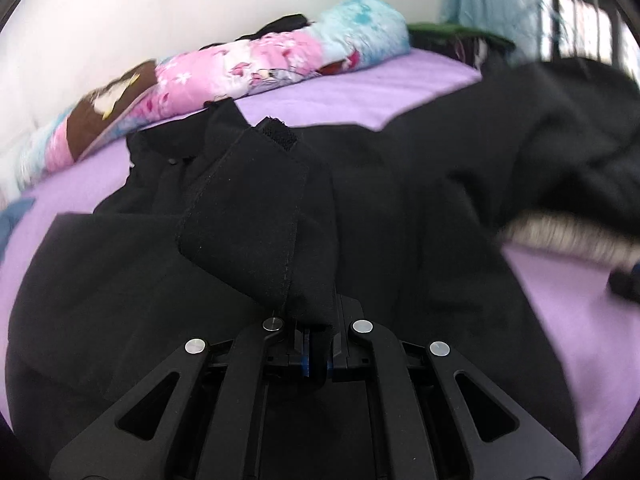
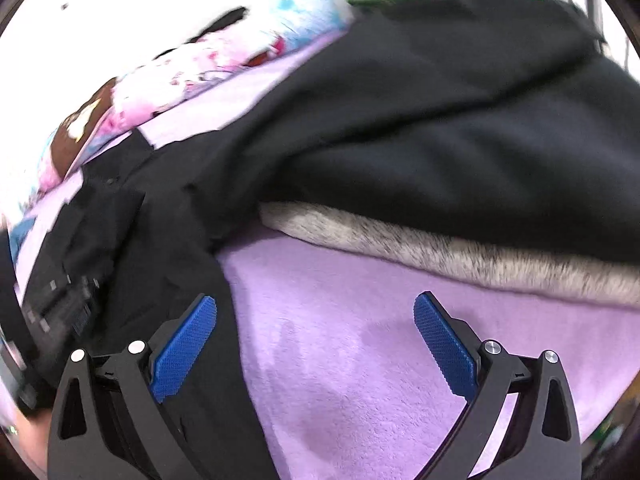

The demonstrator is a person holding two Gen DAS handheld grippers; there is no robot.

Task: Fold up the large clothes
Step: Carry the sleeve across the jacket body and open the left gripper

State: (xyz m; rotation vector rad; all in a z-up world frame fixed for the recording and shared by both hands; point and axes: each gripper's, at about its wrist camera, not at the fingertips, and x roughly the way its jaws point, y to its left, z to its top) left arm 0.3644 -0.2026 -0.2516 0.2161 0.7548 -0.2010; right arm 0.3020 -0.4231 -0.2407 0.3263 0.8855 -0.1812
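- Left tongs (image 1: pixel 318 354) clamped on a black coat (image 1: pixel 400 184) cuff, coat spread ahead on purple bed (image 1: pixel 360 92).
- Right tongs (image 2: pixel 316 340) apart over bare blanket; fur trim (image 2: pixel 440 248) just beyond.

Right gripper (image 2: pixel 316 344) open over purple blanket (image 2: pixel 340 380)
Black coat (image 2: pixel 420 140) beyond fingertips and under the left finger; grey fur trim (image 2: pixel 460 256) ahead.
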